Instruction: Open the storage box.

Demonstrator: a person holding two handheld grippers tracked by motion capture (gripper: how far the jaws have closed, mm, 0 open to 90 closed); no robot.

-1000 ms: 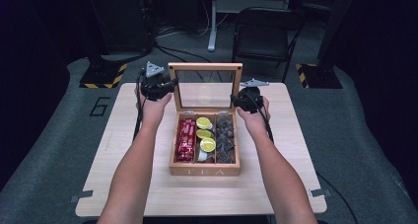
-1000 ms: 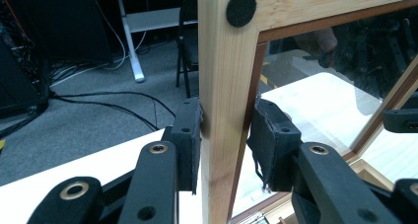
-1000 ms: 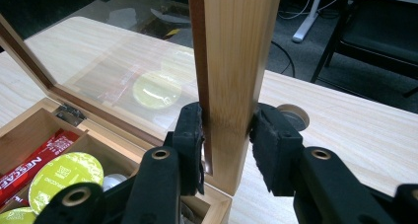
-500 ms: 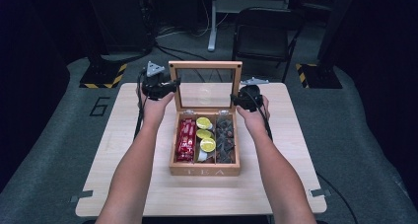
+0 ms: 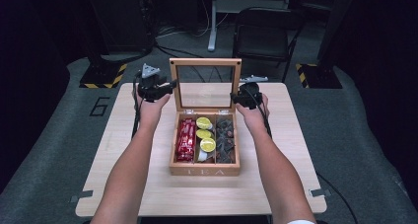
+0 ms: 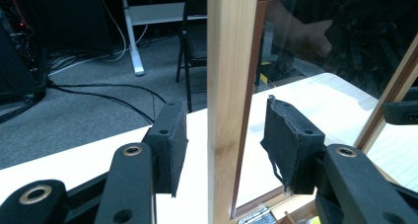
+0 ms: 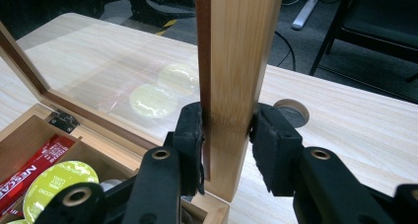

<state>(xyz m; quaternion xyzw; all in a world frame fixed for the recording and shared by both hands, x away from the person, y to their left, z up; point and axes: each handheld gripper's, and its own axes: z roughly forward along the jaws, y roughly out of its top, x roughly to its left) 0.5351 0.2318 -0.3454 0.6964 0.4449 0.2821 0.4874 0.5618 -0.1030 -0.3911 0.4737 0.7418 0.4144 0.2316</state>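
A wooden tea box (image 5: 204,170) sits mid-table with its glass lid (image 5: 205,62) standing upright. Inside are red sachets (image 5: 186,140), yellow-green capsules (image 5: 204,133) and dark packets (image 5: 226,137). My left gripper (image 5: 171,85) is at the lid's left side. Its jaws have just been opening, and in the left gripper view the left gripper (image 6: 226,135) straddles the lid's frame post (image 6: 224,61) with both pads clear of the wood. My right gripper (image 5: 234,97) is at the lid's right side. There the right gripper (image 7: 226,130) is shut on the lid's frame post (image 7: 236,46), pads pressed against it.
The light wooden table (image 5: 148,184) has bare surface on both sides of the box and a round cable hole (image 7: 291,110) behind the lid. A black chair (image 5: 261,36) and a desk leg (image 5: 213,17) stand on the grey floor beyond the table.
The left gripper's jaws have spread off the lid's left frame post. The lid stays upright, and the right gripper and its hand have not moved.
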